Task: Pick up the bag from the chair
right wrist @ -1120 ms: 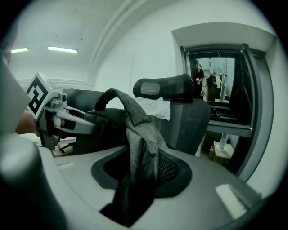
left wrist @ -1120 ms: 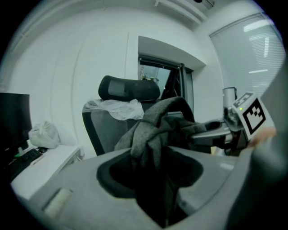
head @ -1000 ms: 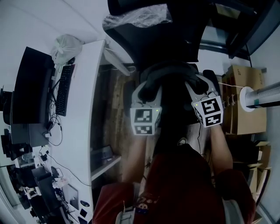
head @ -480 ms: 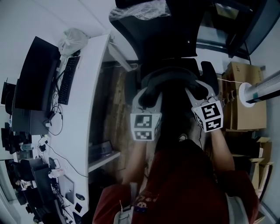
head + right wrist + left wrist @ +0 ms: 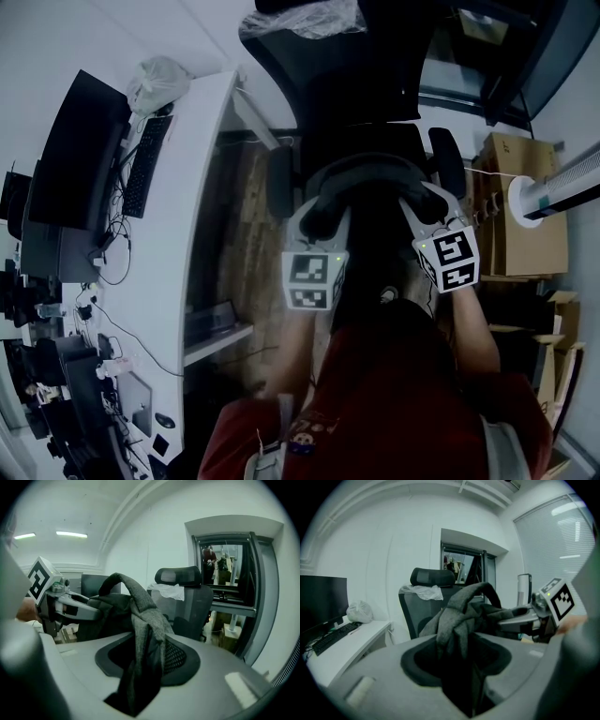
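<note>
1. Head view, surroundings: a white desk runs along the left, carrying a black monitor, a keyboard and a knotted white plastic sack at its far end. A brown cardboard box stands on the floor at the right.
2. The chair fills the far centre, and its two armrests flank the grippers' tips. A crumpled clear plastic sheet lies draped over the top of its back.
3. The bag is strung between the left gripper and the right gripper, on the near side of the chair back. From above it cannot be told whether it touches the seat.
4. Left gripper view: the jaws pinch a bunched fold of the bag, with the chair standing apart beyond it.
5. Right gripper view: the jaws are clamped on a hanging strip of the bag.
6. Materials: the bag is soft dark-grey woven cloth, slack and creased, with an arched strap on top. The chair back is dark mesh with a padded headrest. Each gripper is smooth grey plastic.
</note>
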A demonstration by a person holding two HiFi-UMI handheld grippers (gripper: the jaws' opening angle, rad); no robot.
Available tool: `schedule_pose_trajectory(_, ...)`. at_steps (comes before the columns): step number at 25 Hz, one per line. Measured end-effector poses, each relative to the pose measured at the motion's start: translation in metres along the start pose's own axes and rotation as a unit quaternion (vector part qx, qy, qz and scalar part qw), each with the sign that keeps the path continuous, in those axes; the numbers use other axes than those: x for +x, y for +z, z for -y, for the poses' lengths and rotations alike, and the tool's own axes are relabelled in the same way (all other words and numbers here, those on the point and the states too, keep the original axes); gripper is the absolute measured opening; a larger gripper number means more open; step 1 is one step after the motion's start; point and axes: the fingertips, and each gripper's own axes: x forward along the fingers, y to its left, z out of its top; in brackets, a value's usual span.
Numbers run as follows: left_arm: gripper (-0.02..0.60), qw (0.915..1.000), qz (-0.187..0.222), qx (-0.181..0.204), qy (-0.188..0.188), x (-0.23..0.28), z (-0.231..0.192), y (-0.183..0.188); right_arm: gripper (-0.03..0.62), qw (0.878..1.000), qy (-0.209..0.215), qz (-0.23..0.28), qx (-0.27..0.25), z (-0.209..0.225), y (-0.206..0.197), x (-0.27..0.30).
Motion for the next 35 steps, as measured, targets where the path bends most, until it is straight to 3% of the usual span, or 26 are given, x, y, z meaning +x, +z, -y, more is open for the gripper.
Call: schedule_pose_trajectory(35, 0.180, 0.9998, 0.020, 0.004, -0.006, -0.018, 0.010, 0.012, 0.143, 1.000, -0.012, 0.010, -0.009, -0.006, 0.011, -0.019)
